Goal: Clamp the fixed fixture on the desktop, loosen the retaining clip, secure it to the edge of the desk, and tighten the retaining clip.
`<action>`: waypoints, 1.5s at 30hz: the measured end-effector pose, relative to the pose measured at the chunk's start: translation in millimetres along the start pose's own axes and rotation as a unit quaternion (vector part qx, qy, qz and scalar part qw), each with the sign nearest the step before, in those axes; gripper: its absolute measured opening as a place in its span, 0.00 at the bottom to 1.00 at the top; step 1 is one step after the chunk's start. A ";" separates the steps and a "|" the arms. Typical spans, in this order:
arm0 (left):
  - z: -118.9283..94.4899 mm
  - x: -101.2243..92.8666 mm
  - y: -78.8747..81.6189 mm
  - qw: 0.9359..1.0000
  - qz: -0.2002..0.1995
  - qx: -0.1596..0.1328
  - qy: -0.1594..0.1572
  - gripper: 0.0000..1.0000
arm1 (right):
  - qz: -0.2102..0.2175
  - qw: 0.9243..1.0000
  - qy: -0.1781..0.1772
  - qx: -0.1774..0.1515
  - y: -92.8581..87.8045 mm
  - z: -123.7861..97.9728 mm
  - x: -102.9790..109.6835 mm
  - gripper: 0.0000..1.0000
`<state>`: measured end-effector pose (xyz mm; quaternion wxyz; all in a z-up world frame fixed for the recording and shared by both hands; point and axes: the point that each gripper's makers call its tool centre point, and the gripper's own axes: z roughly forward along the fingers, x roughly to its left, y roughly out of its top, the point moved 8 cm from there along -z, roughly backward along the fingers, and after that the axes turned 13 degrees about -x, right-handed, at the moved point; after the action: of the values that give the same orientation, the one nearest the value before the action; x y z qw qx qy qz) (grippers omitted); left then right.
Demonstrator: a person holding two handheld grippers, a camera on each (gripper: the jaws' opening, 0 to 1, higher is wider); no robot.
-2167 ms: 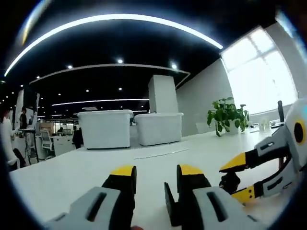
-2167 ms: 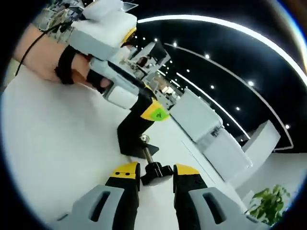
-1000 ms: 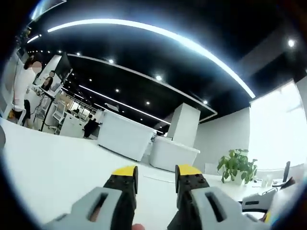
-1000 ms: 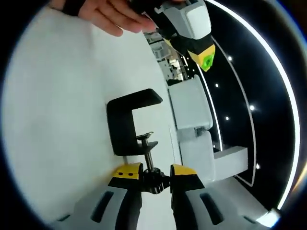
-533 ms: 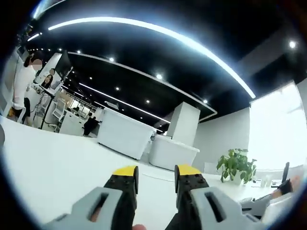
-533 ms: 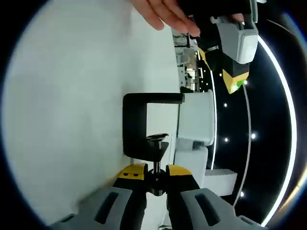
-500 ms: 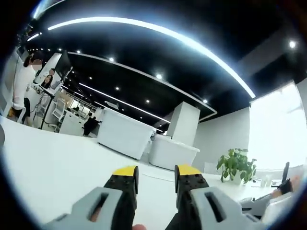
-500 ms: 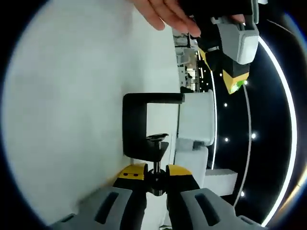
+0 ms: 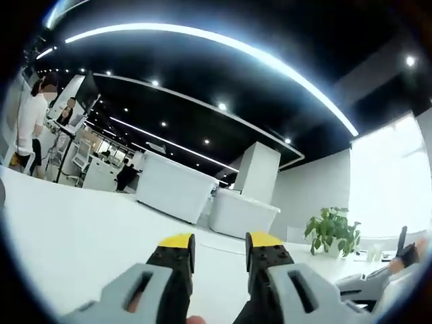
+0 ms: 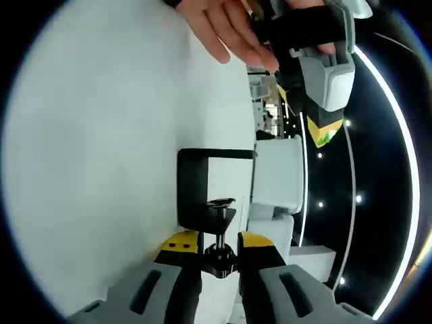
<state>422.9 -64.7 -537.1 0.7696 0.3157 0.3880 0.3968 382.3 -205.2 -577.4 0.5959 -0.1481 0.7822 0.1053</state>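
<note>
A black C-shaped clamp (image 10: 191, 182) hangs in front of the white desk (image 10: 94, 148), close to the desk's edge, its mouth facing that edge. My right gripper (image 10: 219, 244) is shut on the clamp's screw knob (image 10: 219, 257) at the bottom of the right gripper view. Above it, a hand (image 10: 226, 27) holds the left gripper (image 10: 322, 81) clear of the clamp. In the left gripper view my left gripper (image 9: 219, 243) is open, nothing between its yellow-tipped jaws, and it points out over the desk (image 9: 81, 223).
White sofas (image 9: 172, 196) and a column stand beyond the desk, with a potted plant (image 9: 331, 229) by the bright window. People stand at workstations at far left (image 9: 30, 121). A gloved hand (image 9: 410, 252) shows at the right edge.
The left gripper has come off the clamp and lifted away. The right gripper has rolled with the clamp, turning its mouth toward the desk edge. In the last half second, only slight shifts.
</note>
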 end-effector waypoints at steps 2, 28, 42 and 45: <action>-0.2 -0.3 0.3 1.000 0.000 -0.001 -0.001 0.32 | 0.000 1.000 0.004 0.002 -0.3 2.7 -0.4 0.19; 2.7 1.4 -2.9 1.000 0.001 0.008 -0.001 0.31 | -0.031 0.998 0.044 -0.038 -8.9 24.6 0.5 0.08; 2.5 1.5 -3.2 1.000 0.004 0.011 -0.001 0.31 | -0.102 0.994 0.031 -0.038 -0.9 22.8 0.8 0.08; 3.0 1.5 -3.6 1.000 0.004 0.012 -0.001 0.31 | -0.086 0.995 0.025 -0.037 -1.7 23.3 -0.2 0.08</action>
<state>427.3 -65.7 -539.1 0.7647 0.3269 0.3906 0.3947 403.9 -198.9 -583.4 0.5773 -0.2393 0.7767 0.0790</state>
